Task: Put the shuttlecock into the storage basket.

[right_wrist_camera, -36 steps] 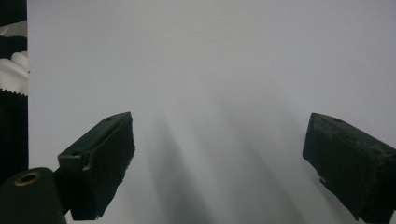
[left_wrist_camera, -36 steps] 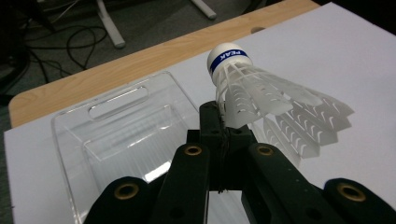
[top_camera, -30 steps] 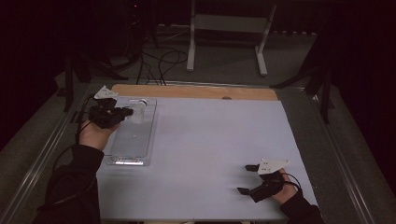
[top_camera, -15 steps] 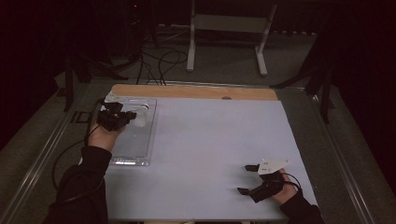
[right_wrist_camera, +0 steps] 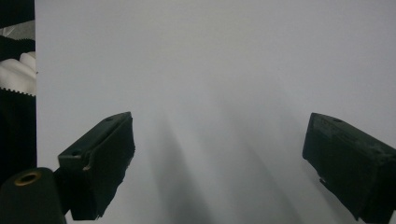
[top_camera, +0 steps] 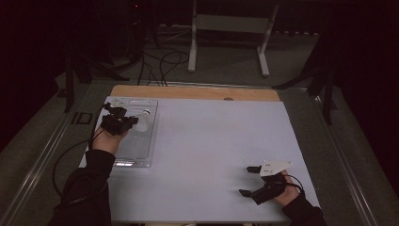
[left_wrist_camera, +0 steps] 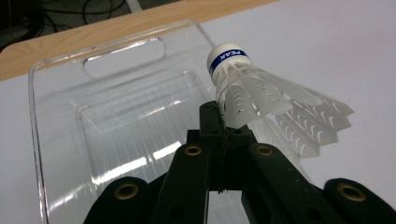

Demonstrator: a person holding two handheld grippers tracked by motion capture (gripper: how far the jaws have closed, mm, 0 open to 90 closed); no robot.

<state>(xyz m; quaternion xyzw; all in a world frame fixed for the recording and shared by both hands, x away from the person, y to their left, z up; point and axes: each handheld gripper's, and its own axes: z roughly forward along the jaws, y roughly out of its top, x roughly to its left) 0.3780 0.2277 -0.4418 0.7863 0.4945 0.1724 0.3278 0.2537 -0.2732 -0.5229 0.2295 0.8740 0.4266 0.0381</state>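
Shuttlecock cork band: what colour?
Blue with white lettering, on the white feathered shuttlecock; clearest in the left gripper view.

The left tongs (left_wrist_camera: 223, 122) hide part of the shuttlecock (left_wrist_camera: 261, 93); the clear tray (left_wrist_camera: 60, 140) runs off-frame.

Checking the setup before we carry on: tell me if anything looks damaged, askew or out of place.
Nothing looks damaged or spilled. The left gripper is shut on the feather skirt of a white shuttlecock, which sticks out tilted, cork end up, above the clear plastic tray. The right gripper rests open on the white table.
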